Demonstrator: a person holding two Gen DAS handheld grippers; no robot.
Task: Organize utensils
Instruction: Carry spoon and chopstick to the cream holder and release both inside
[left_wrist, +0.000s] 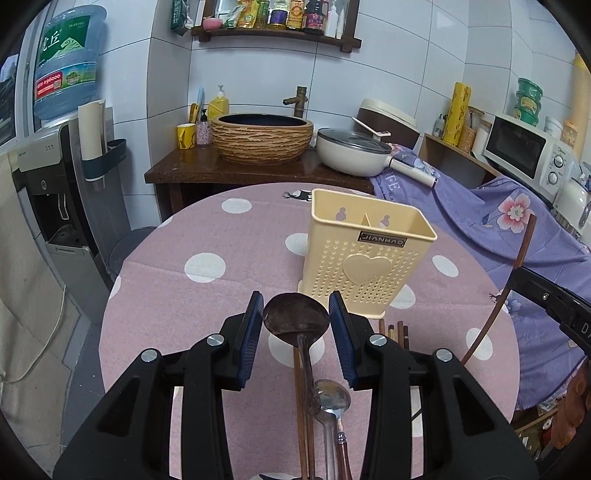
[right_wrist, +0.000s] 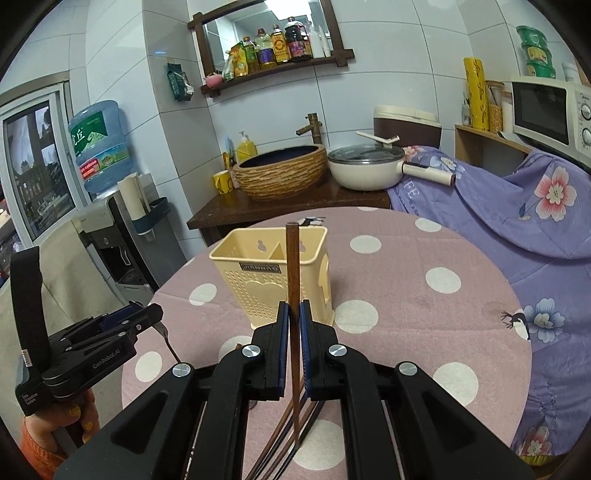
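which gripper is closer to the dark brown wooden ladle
Left. The left gripper has its jaws either side of the dark brown wooden ladle; the right gripper is off beside it, gripping a chopstick.

A cream plastic utensil holder (left_wrist: 364, 258) stands upright on the pink polka-dot tabletop (left_wrist: 177, 295); it is perforated, bears a raised heart and a dark label, and a divider splits it into two compartments. A dark brown wooden ladle (left_wrist: 295, 319) has its bowl pointing toward the holder. A metal spoon (left_wrist: 332, 397) lies beside its handle, and several brown chopsticks (left_wrist: 395, 332) lie near the holder's base. One brown chopstick (right_wrist: 293, 288) stands nearly upright, pinched in the right claw (right_wrist: 294, 314).
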